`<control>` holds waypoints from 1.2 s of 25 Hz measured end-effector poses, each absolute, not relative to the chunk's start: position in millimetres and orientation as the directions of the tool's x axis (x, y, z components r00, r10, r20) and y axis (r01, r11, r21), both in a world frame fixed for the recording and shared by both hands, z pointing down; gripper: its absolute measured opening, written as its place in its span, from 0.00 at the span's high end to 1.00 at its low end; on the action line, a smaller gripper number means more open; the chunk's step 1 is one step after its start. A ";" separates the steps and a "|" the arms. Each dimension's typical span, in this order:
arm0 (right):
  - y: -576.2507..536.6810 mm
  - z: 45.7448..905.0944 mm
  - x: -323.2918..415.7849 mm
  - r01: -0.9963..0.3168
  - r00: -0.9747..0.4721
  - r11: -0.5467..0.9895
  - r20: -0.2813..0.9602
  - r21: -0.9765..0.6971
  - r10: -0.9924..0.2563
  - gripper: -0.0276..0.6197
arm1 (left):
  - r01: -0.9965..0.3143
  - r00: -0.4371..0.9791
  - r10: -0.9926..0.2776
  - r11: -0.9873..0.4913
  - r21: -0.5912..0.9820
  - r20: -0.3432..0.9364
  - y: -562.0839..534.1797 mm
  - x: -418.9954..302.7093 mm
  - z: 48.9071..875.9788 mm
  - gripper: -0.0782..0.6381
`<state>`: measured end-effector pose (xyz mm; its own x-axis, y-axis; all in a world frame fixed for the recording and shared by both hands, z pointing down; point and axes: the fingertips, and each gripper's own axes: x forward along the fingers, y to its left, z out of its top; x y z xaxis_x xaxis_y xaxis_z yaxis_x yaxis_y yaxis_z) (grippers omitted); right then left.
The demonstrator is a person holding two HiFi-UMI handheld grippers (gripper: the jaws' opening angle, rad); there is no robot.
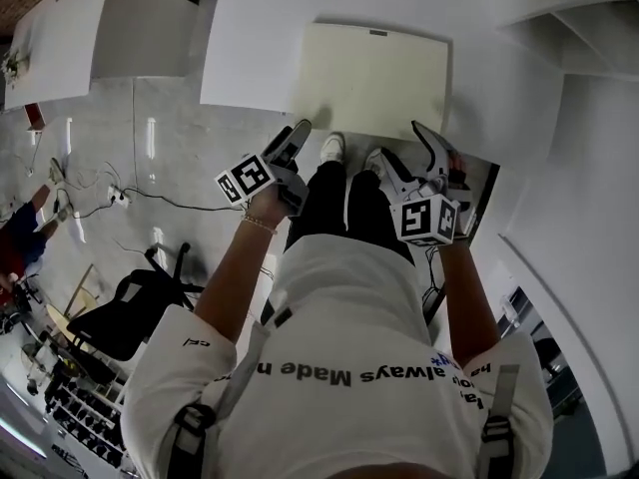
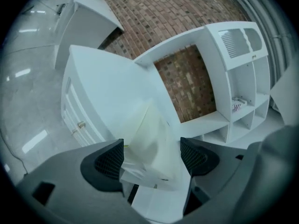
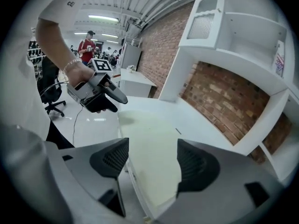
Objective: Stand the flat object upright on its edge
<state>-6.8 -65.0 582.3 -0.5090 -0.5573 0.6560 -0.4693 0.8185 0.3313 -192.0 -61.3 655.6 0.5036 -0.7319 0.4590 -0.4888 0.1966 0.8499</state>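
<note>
Though spread wide, gripping nothing as yet at the left claw (image 2: pixel 152 157): only the near left corner of the board (image 1: pixel 374 78) framed between the pads, no contact visible. Same at the right claw (image 3: pixel 152 161): pads apart, straddling the board's near edge toward its right corner, not pressing. Lying flat on the white table (image 1: pixel 250 58), near edge flush with or slightly over the table's front lip, hard to tell which. Pale cream, thin, large, matte face; small dark tab (image 1: pixel 377 33) at the middle of the far edge. Probably light and fairly stiff, foam or card by the look, so likely to lift as one sheet but apt to bow if pinched at one corner only. Smooth tabletop beneath, so expect sliding at the bottom edge once tipped up. Best taken at the two near corners, one claw each, pads over top and underside where the edge overhangs; otherwise pry up from the lip first. Squeeze gently to avoid denting. Once vertical, tall and narrow-footed, so prone to toppling; keep both sides steadied.
</note>
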 end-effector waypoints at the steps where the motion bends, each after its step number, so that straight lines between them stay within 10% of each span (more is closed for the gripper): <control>1: -63.6 591.6 -5.8 -0.460 -0.501 0.822 0.666 0.335 -0.552 0.52 | -0.469 0.505 -0.733 0.212 0.858 0.457 -60.5 -192.9 663.1 0.41; 16: -58.2 698.4 8.7 -0.358 -0.413 0.843 0.742 0.400 -0.528 0.52 | -0.256 0.536 -0.771 0.240 0.936 0.344 -71.4 -184.3 720.8 0.39; 30: -65.8 692.1 16.2 -0.390 -0.454 0.803 0.665 0.450 -0.593 0.59 | -0.419 0.477 -0.787 0.189 0.888 0.392 -81.1 -184.6 687.7 0.44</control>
